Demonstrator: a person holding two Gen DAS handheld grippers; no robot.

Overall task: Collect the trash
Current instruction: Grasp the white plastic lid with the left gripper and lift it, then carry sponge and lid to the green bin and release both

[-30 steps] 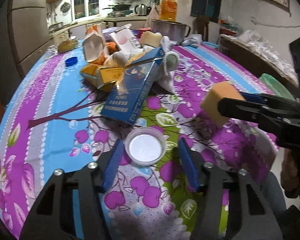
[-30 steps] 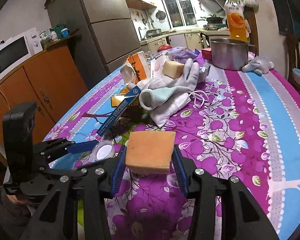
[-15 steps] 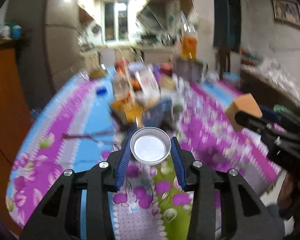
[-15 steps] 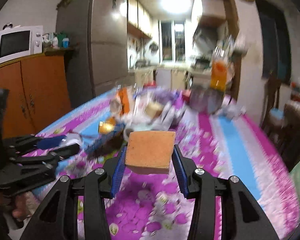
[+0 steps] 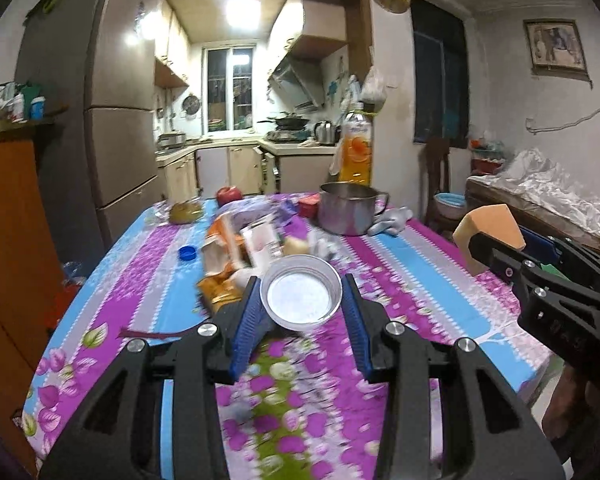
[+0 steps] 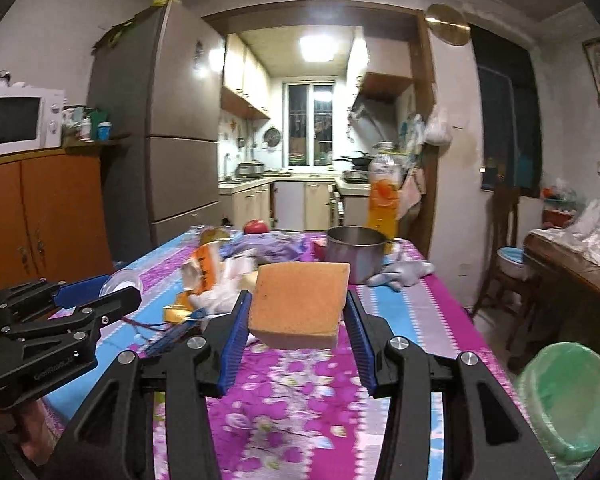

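My left gripper [image 5: 300,300] is shut on a small clear plastic cup [image 5: 301,296] and holds it in the air above the near end of the table [image 5: 140,280]. My right gripper [image 6: 298,308] is shut on an orange sponge block [image 6: 300,304], also lifted above the table. The sponge also shows at the right of the left wrist view [image 5: 488,232]. The cup shows at the left of the right wrist view [image 6: 120,282]. A pile of trash [image 5: 240,248] with cartons, wrappers and a cloth lies mid-table.
A steel pot [image 5: 348,208], an orange drink bottle [image 5: 356,148], a red apple [image 5: 228,194] and a grey glove [image 5: 392,218] stand at the table's far end. A blue bottle cap [image 5: 187,253] lies left. A green bin [image 6: 568,400] stands low at the right of the table.
My left gripper closed on the cup and lifted it off the table. Both grippers rose and pulled back from the trash pile, each with its item.
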